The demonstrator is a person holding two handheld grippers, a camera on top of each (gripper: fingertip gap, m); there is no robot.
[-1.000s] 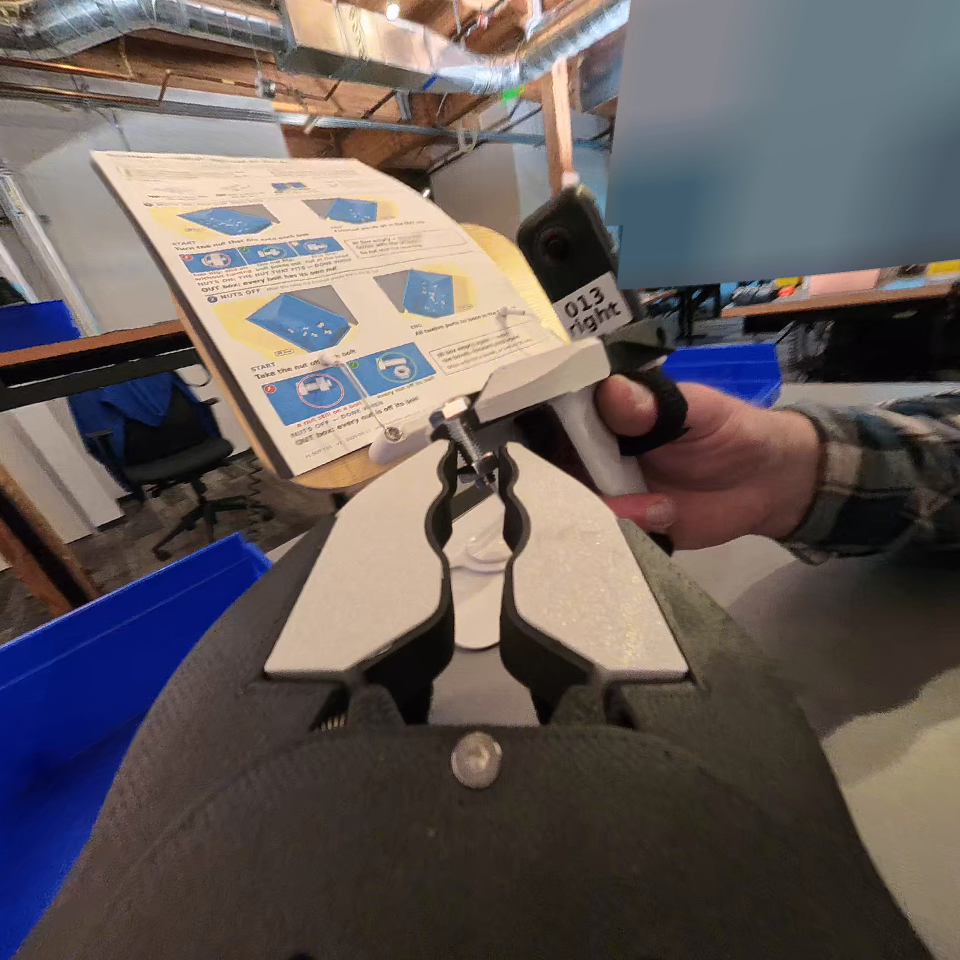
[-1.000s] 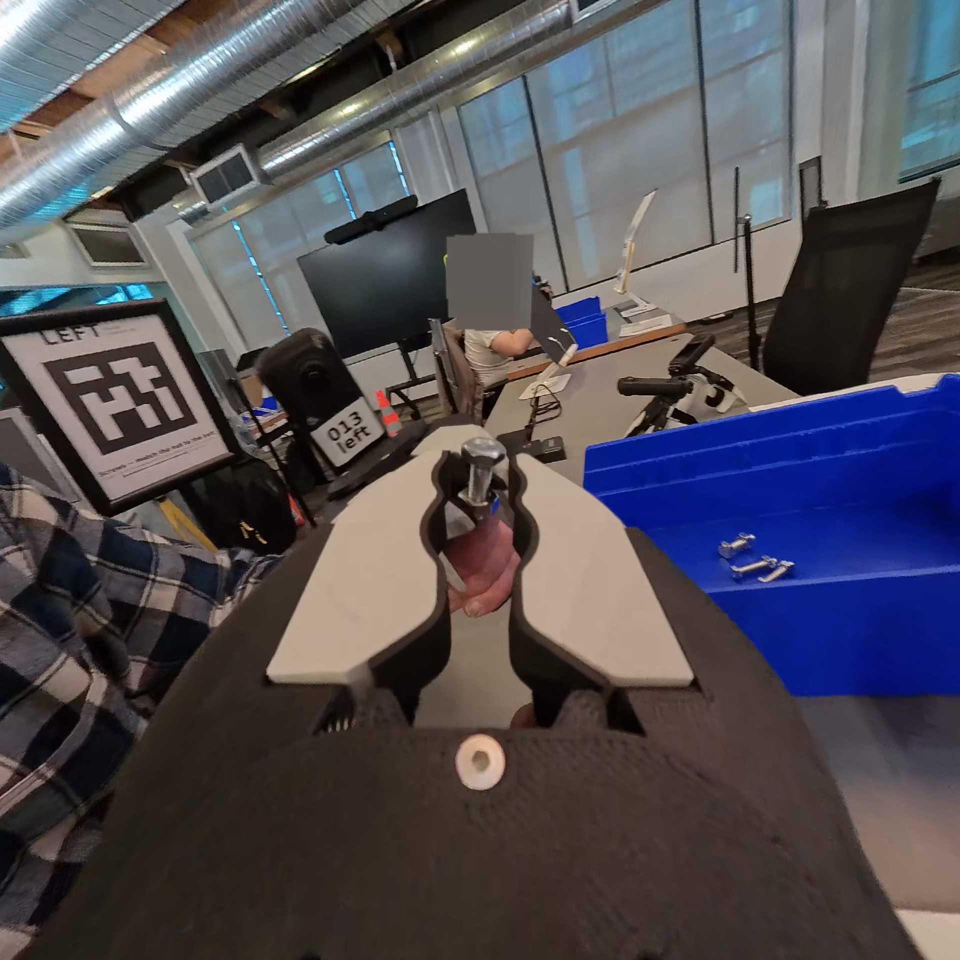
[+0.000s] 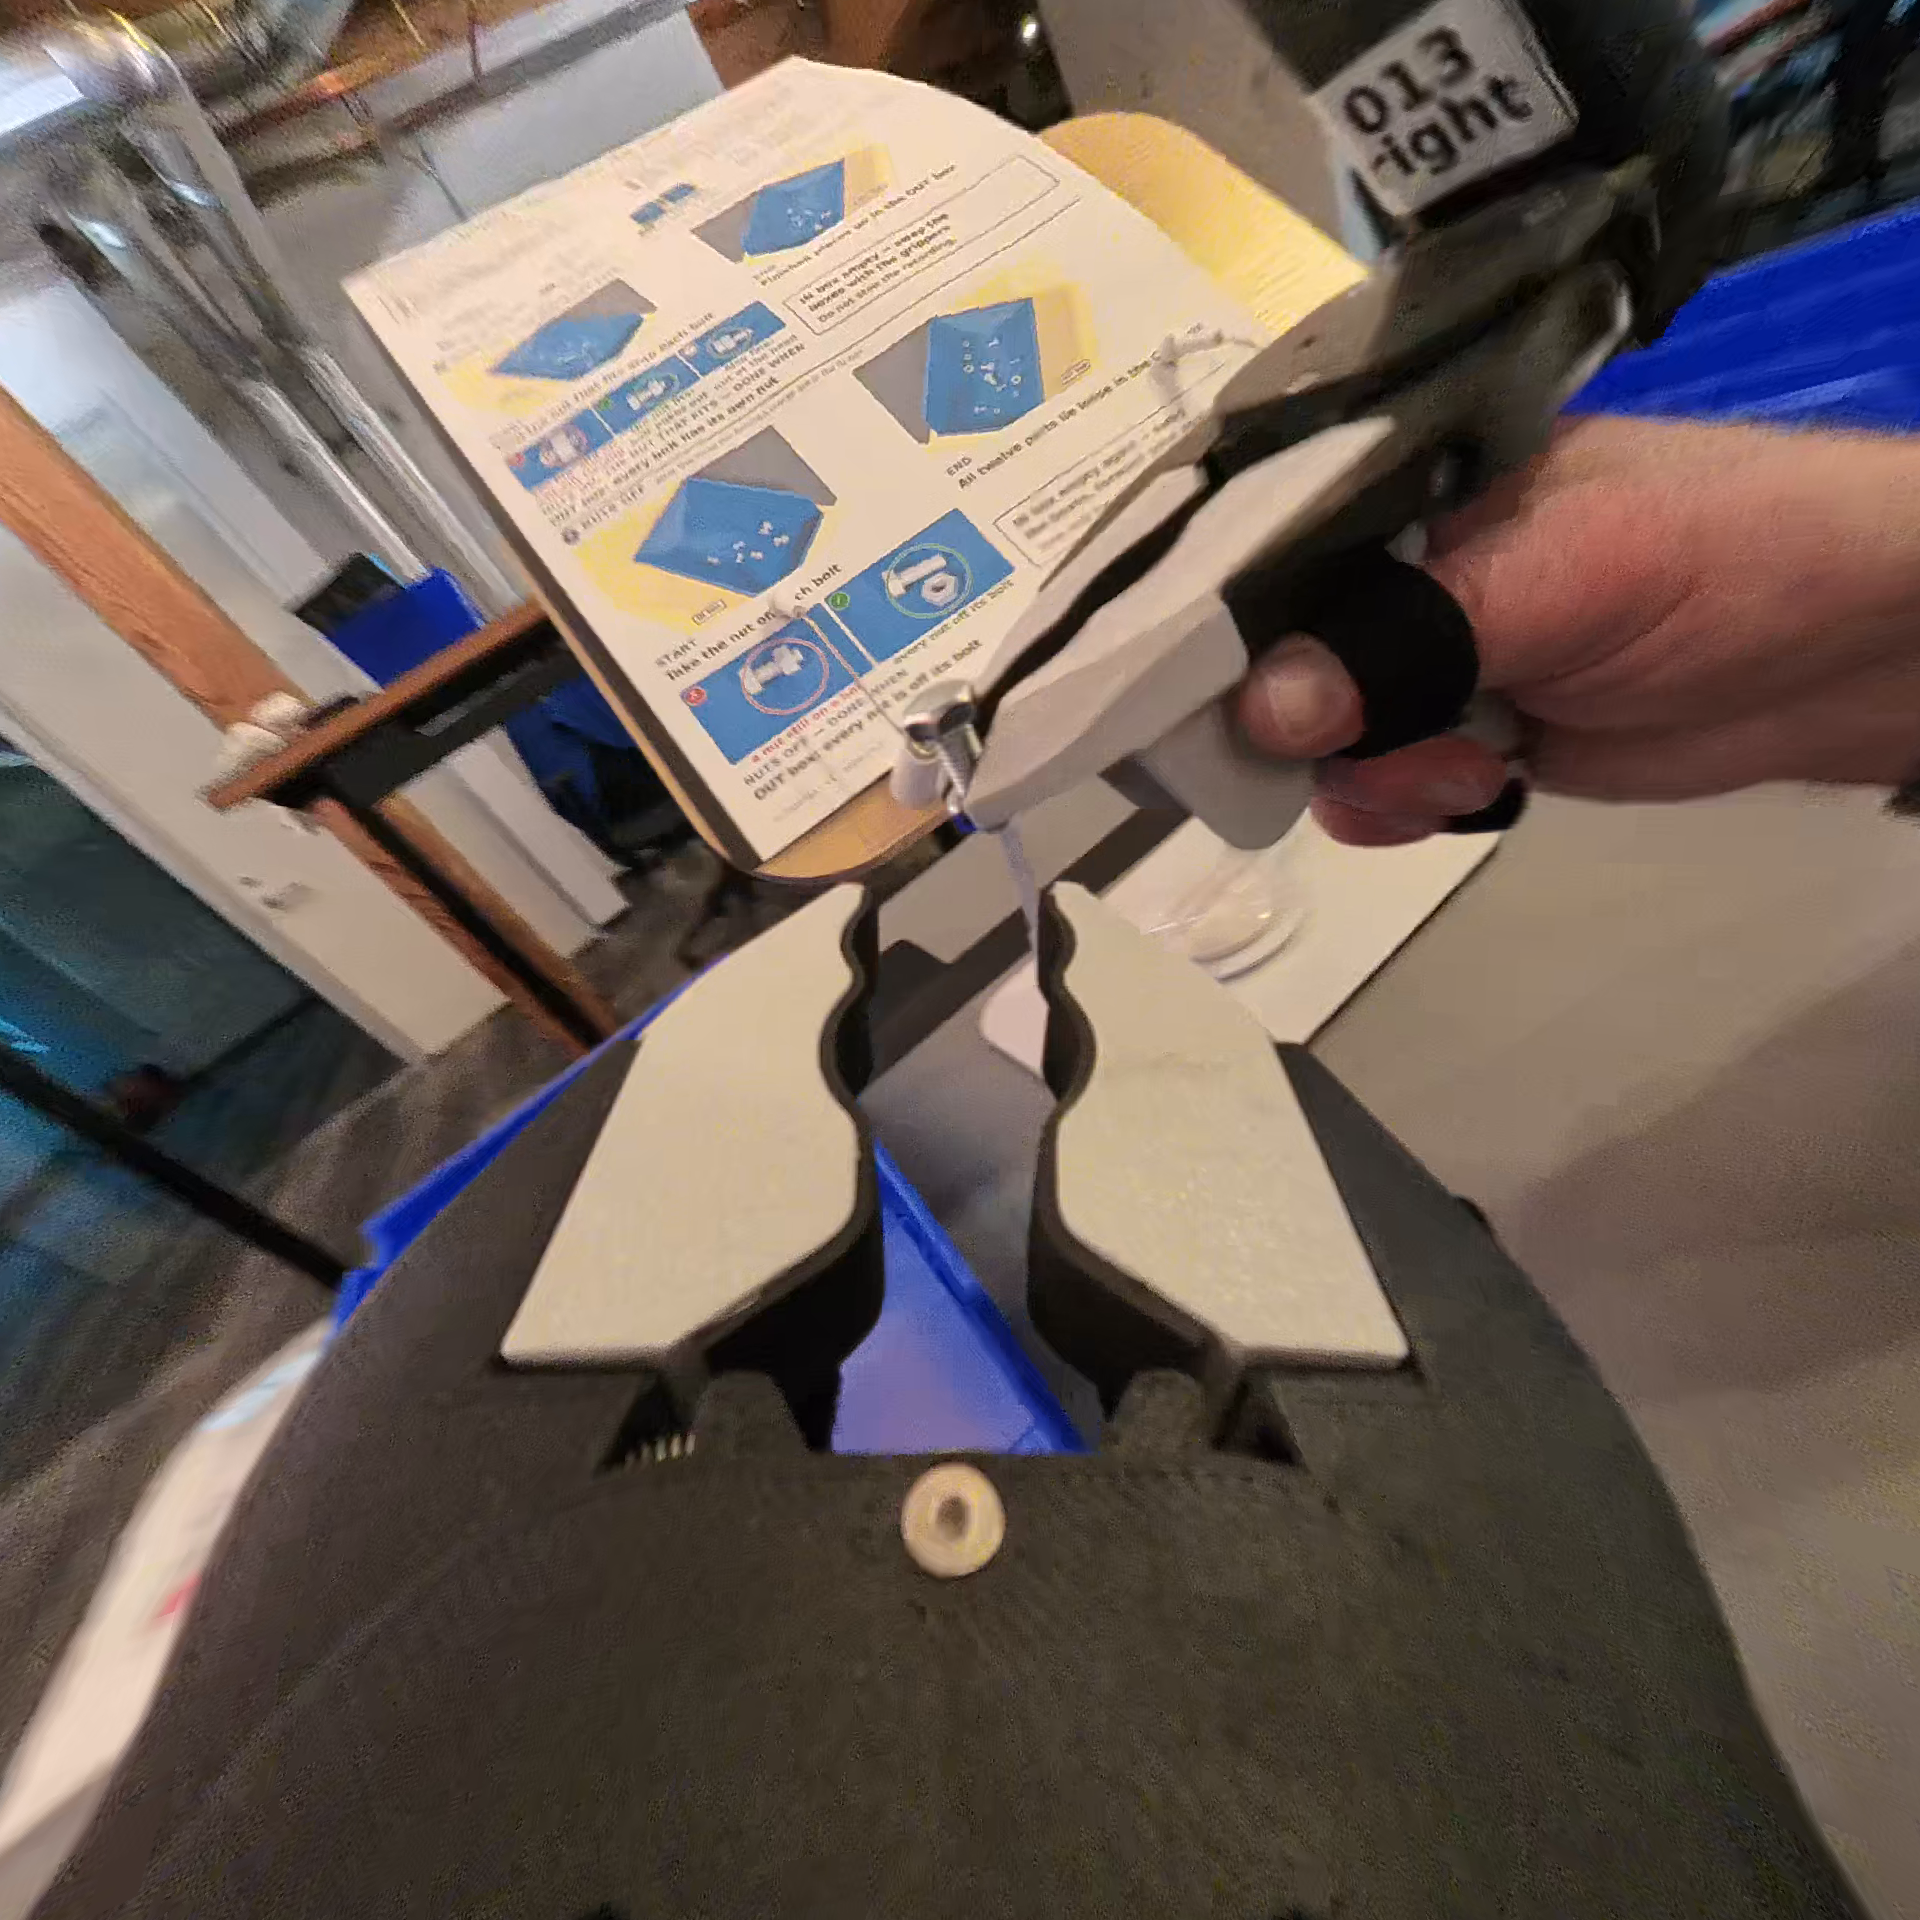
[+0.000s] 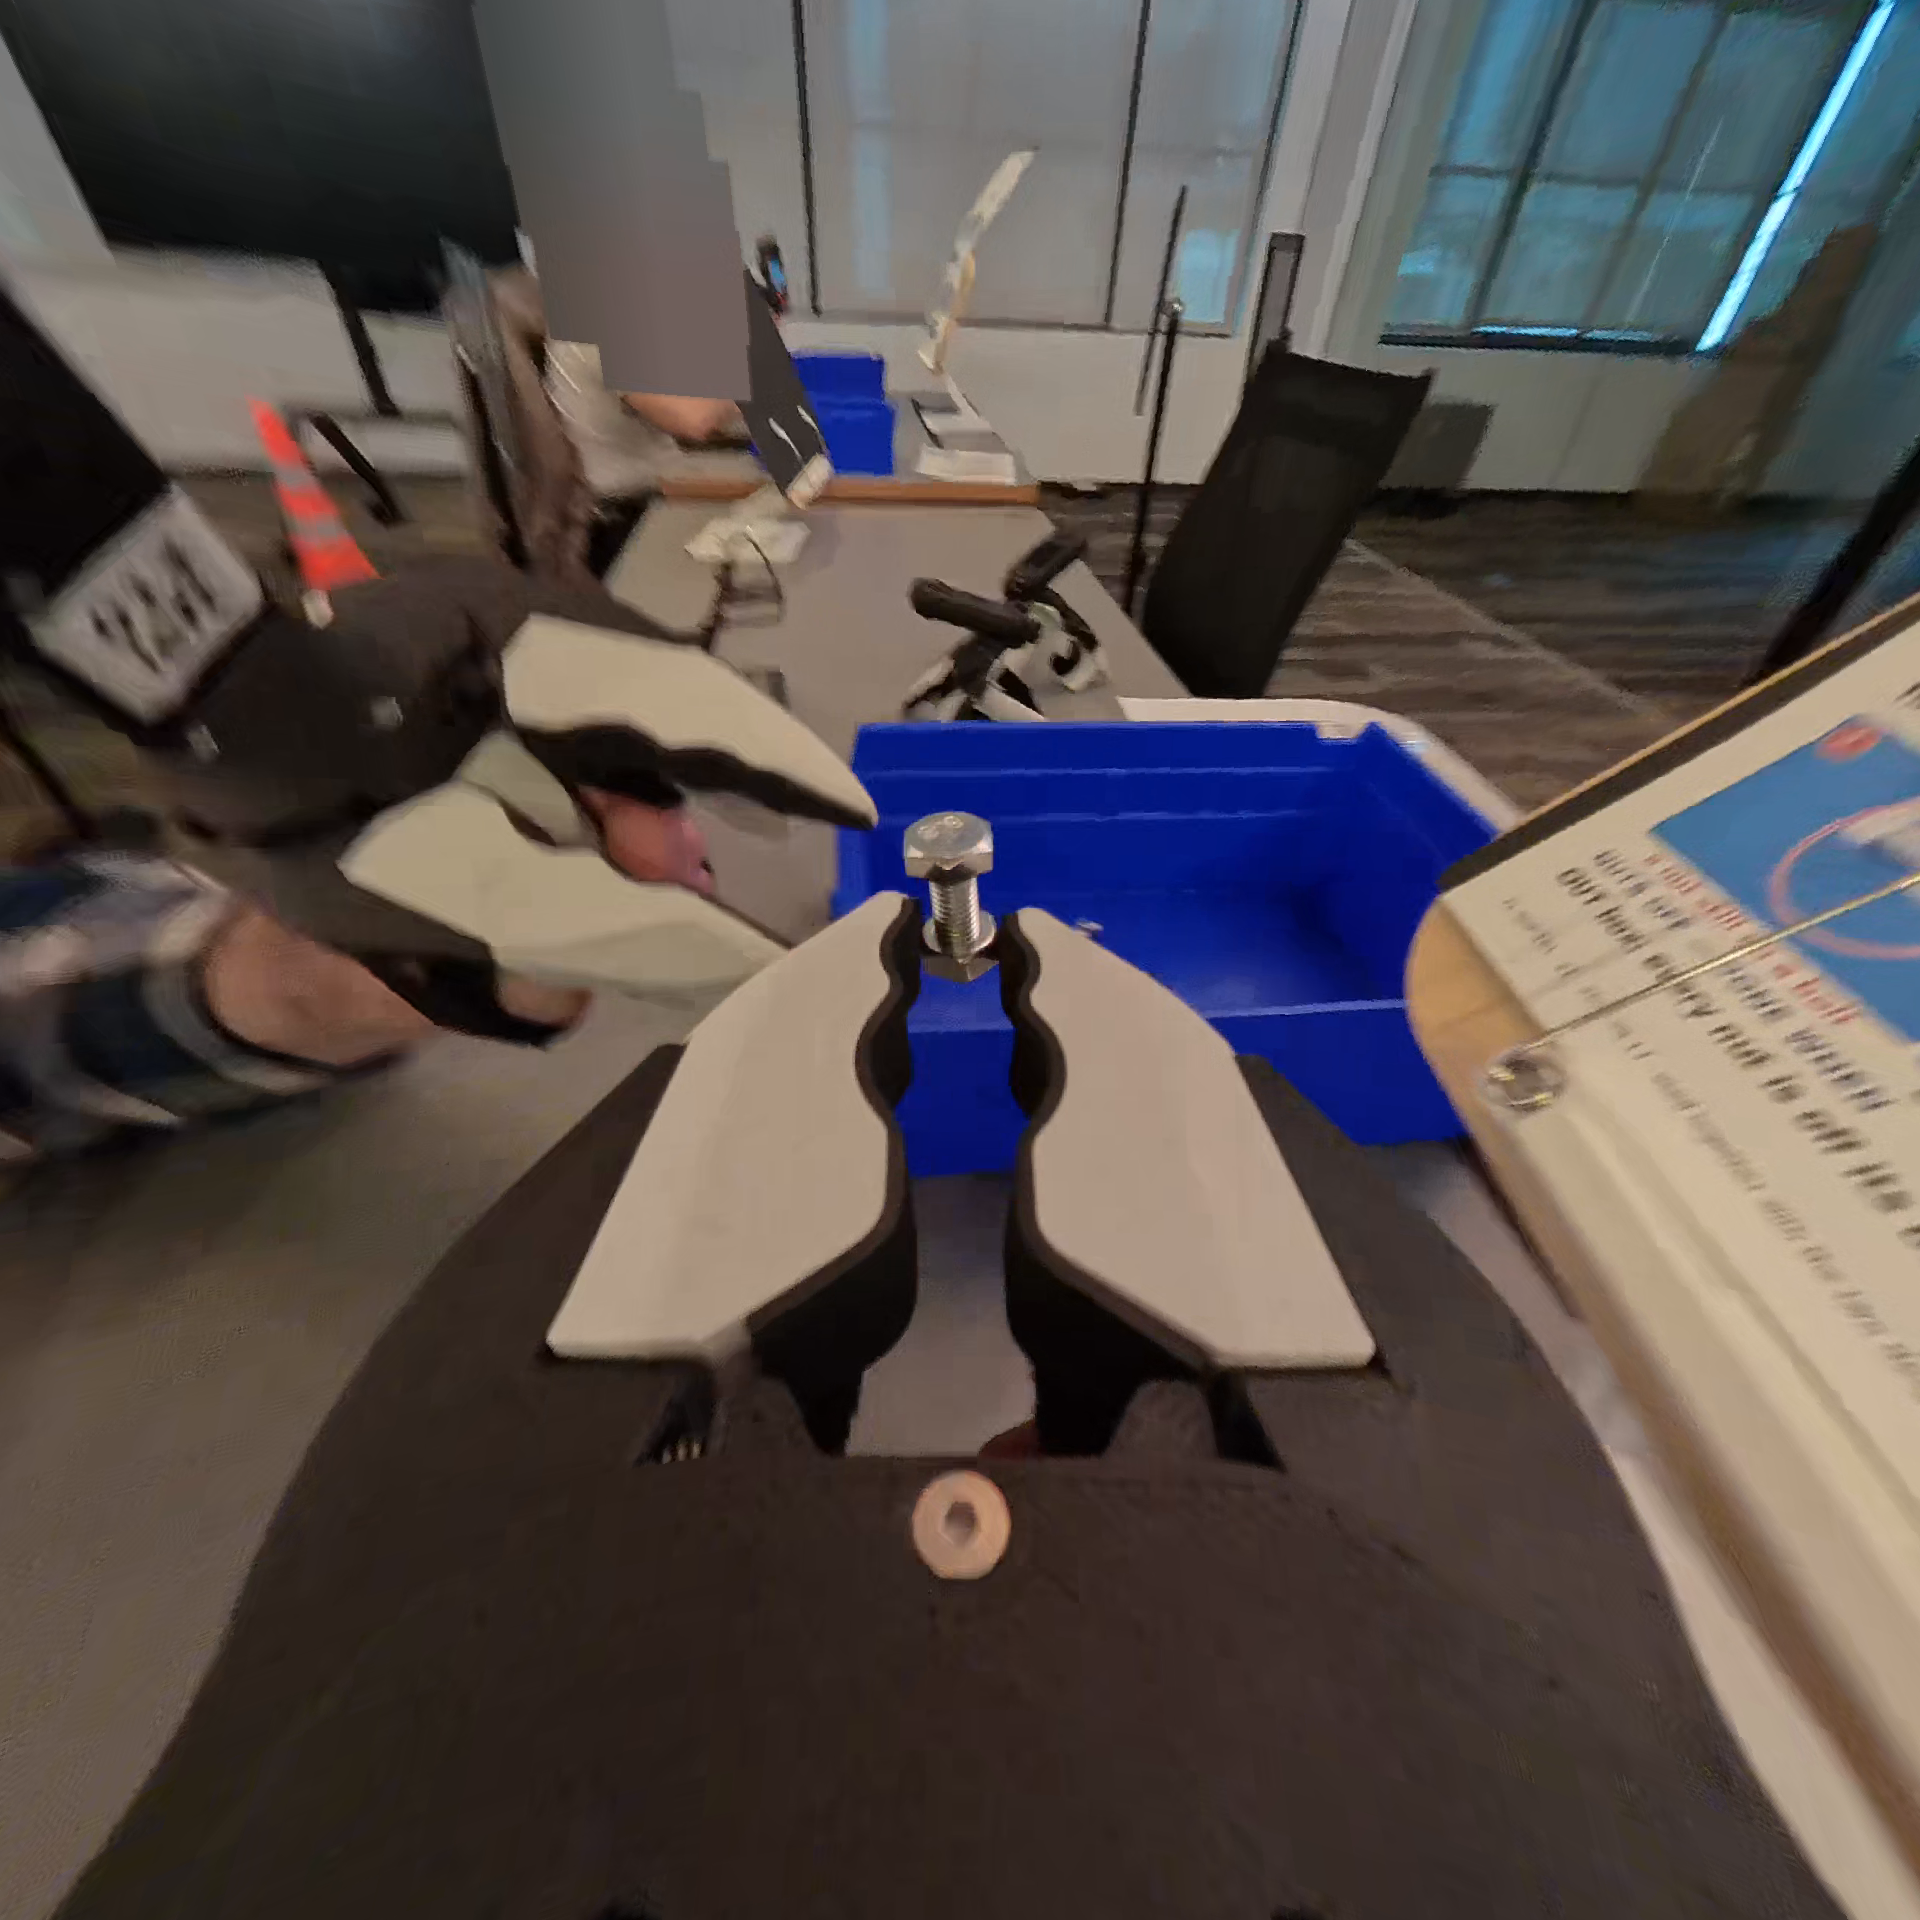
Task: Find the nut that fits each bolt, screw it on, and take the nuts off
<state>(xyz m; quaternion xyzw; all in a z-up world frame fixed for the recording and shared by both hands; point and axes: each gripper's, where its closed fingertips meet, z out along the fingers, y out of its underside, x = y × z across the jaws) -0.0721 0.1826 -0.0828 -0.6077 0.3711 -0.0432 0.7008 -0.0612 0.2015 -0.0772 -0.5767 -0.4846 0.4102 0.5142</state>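
A silver hex bolt is held upright at the tips of the right tongs, head up, with the nut on its lower threads clamped between the two pads, in front of a blue bin. The left tongs are spread apart with nothing between them, near the bolt. An instruction board is seen behind, above the grey tabletop.

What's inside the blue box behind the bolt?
The blue bin shows mostly bare blue floor, with one tiny pale speck near the right tool's tip. The bolt and tool cover its near-left corner.
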